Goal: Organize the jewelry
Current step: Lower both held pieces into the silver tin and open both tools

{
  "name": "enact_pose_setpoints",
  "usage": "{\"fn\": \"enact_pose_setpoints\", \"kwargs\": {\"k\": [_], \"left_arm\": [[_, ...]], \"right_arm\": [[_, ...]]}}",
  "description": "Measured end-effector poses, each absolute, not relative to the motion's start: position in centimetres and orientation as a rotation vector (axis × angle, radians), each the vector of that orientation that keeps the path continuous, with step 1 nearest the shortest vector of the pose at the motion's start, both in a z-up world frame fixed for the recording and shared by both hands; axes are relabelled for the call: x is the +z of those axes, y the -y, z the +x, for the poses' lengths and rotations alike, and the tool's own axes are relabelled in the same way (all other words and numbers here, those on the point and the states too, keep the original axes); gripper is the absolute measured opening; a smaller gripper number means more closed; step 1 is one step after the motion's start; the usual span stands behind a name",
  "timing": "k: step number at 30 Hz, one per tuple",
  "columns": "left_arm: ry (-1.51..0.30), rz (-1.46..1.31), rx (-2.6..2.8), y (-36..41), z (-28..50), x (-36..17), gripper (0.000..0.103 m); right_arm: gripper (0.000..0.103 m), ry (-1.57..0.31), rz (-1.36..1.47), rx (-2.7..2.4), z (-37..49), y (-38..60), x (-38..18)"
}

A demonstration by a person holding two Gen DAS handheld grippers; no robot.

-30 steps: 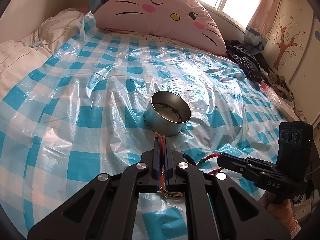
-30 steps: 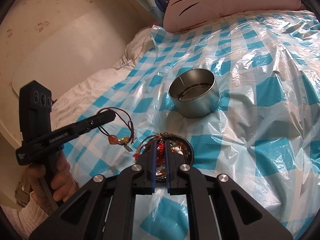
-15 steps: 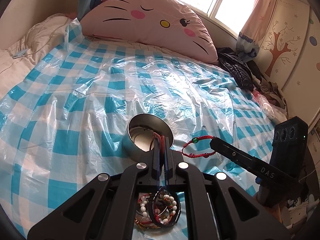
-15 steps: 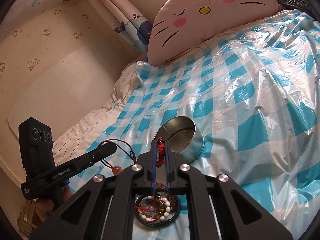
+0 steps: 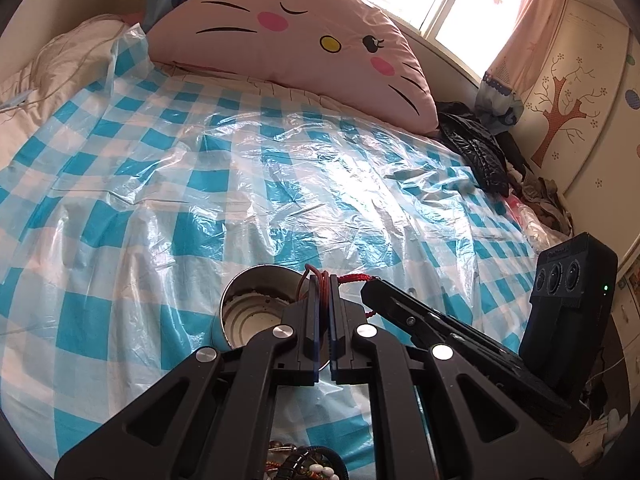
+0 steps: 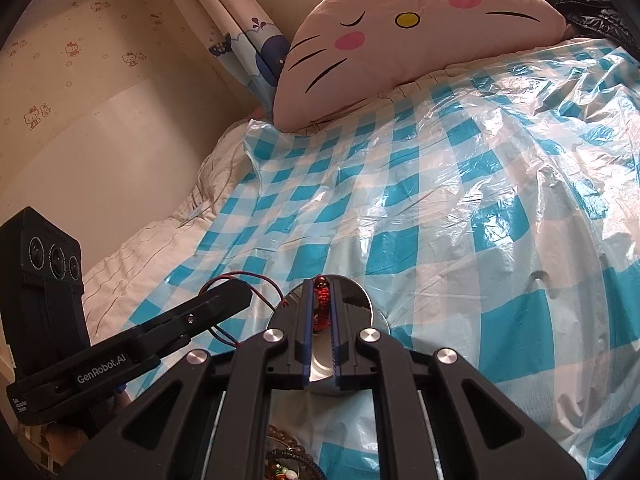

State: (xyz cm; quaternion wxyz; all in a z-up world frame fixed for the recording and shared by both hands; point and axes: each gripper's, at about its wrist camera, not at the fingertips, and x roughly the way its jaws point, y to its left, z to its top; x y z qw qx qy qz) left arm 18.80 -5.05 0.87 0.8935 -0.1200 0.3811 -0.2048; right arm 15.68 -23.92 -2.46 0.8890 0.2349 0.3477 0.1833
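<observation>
My left gripper (image 5: 324,284) is clamped on a thin red cord (image 5: 316,276), whose loops stand up between the closed fingertips and, in the right wrist view, trail as a dark red-and-blue strand (image 6: 256,284) past the gripper's tip. My right gripper (image 6: 321,300) is pinched narrowly on a red braided bracelet (image 6: 321,306); glossy red knots or beads fill the slot between its blue-edged pads, and in the left wrist view the same bracelet shows as a red woven cord (image 5: 356,278) running off the gripper's tip. Both grippers hang over a round metal tin (image 5: 256,304), open-topped, shiny inside, with what may be a pale chain lying along its inner wall, though the view is too dim for me to be sure. The tin sits on a clear plastic sheet (image 5: 280,168) over a blue-and-white checked bedcover. A heap of beaded bracelets (image 5: 304,466), white, dark and amber beads together, lies on the sheet at the near edge, below the grippers. A pink cat-face cushion (image 5: 288,36) leans at the head of the bed. The left gripper's side reads "GenRobot.AI" (image 6: 102,370); the lettering on the right gripper's arm is not legible to me.
</observation>
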Motion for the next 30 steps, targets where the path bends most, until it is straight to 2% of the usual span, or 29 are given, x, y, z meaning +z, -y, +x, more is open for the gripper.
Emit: {"fn": "enact_pose_setpoints", "kwargs": {"k": [3,4,5,6,7,8,11,19,24,30], "left_arm": [[-0.826,-0.275,-0.394,5.0,20.1,-0.7,0.004],[-0.858,-0.279,-0.379,4.9,20.7,-1.5,0.005],[-0.88,-0.286,-0.344,4.6,21.1,-2.3,0.006],[-0.894,-0.292,-0.316,4.1,21.3,-2.8,0.008],[-0.902,-0.298,-0.304,3.6,21.3,-3.1,0.01],[-0.902,-0.303,-0.292,3.0,21.3,-3.3,0.017],[-0.878,-0.311,-0.255,1.8,20.8,-3.2,0.031],[-0.847,-0.262,-0.218,1.1,18.8,-2.0,0.038],[-0.856,-0.182,-0.22,1.3,15.8,-2.0,0.054],[-0.877,-0.078,-0.246,1.9,12.0,-2.9,0.055]], "right_arm": [[0.01,-0.769,0.445,0.385,16.9,22.7,-3.4],[0.016,-0.795,0.448,0.386,17.4,22.4,-4.0],[0.022,-0.813,0.457,0.381,17.7,22.4,-4.5],[0.035,-0.819,0.466,0.382,17.8,22.5,-4.9],[0.044,-0.811,0.469,0.376,17.6,22.7,-4.9],[0.054,-0.794,0.466,0.367,17.4,23.0,-4.8],[0.055,-0.772,0.493,0.35,17.0,23.8,-4.4],[0.055,-0.783,0.519,0.322,15.2,24.8,-4.3],[0.061,-0.766,0.526,0.295,14.1,25.4,-3.6],[0.065,-0.784,0.555,0.264,11.8,26.6,-4.0]]}}
